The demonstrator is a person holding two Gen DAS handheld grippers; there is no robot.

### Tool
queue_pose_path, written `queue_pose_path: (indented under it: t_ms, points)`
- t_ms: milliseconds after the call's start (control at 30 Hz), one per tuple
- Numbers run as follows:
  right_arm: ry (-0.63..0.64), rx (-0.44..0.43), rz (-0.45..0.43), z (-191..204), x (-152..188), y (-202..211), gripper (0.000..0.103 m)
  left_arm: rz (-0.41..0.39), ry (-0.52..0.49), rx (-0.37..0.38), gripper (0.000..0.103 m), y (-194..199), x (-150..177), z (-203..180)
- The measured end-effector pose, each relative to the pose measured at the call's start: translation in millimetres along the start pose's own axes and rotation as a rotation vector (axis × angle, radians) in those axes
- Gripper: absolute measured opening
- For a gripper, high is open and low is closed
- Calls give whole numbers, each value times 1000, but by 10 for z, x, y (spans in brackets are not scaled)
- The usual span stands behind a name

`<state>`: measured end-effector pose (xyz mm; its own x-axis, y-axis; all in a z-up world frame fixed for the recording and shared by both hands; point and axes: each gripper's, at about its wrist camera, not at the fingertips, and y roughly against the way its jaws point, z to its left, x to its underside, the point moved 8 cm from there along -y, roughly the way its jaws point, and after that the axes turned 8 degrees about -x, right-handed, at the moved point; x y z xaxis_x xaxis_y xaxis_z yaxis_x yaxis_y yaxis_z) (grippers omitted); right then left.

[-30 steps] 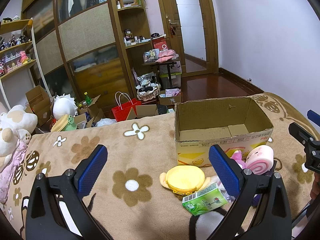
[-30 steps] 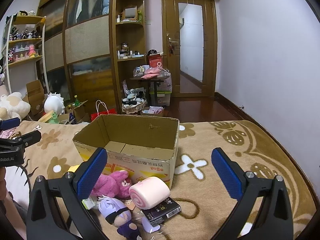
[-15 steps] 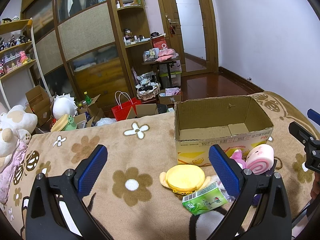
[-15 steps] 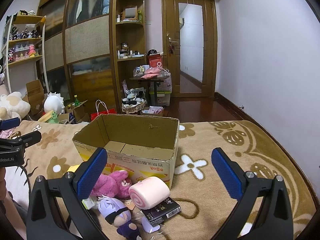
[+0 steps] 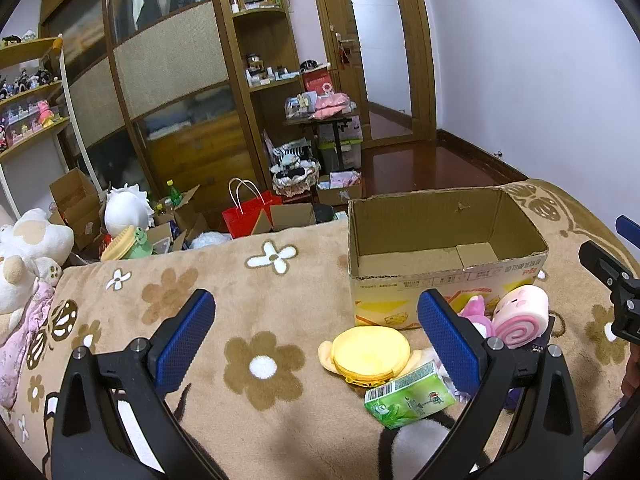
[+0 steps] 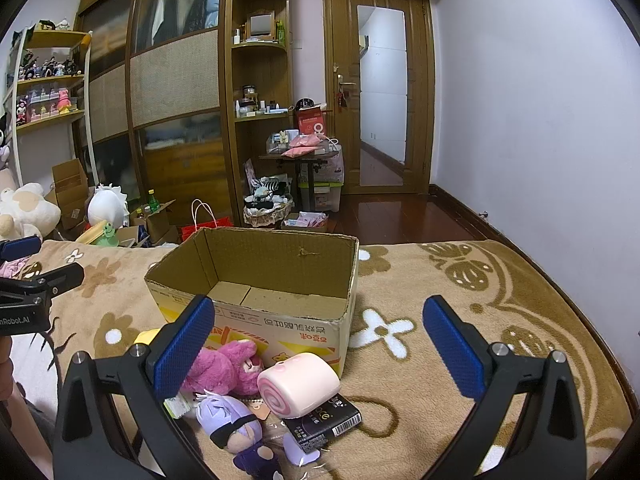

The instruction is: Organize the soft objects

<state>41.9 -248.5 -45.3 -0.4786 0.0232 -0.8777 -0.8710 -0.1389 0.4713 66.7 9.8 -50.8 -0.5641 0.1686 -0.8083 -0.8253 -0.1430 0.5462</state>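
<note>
Several soft toys, a pink roll plush (image 6: 298, 382), pink bear (image 6: 230, 364) and purple doll (image 6: 232, 428), lay against the empty cardboard box (image 6: 280, 276) on the flowered blanket (image 5: 248, 320). Your left gripper (image 5: 316, 340) and right gripper (image 6: 318, 344) hung spread wide, holding nothing.

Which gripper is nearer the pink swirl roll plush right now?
Right, probably. The right gripper hangs just above the pink swirl roll plush; the left gripper sits further left, over the yellow plush.
</note>
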Motion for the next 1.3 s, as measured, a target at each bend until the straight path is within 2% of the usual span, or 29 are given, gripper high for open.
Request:
queue_pose_path:
  t_ms: [200,400,833,933,1300]
  points:
    - [5,-3,5,-6,2,-6,103,57,29,17,100,-47,159,193]
    - [13,1,29,-5,30,-100,103,101,21,12,100,-206,171,176]
    - [-49,-15,141,-150,172,-552,103,262,17,42,100,-762,177,-100]
    - [-56,-22,167,-144,235,-654,103,267,4,20,100,-818,197,-126]
    - [-38,-38,253,-110,449,-929,103,356,-39,63,100,-1072,359,-287]
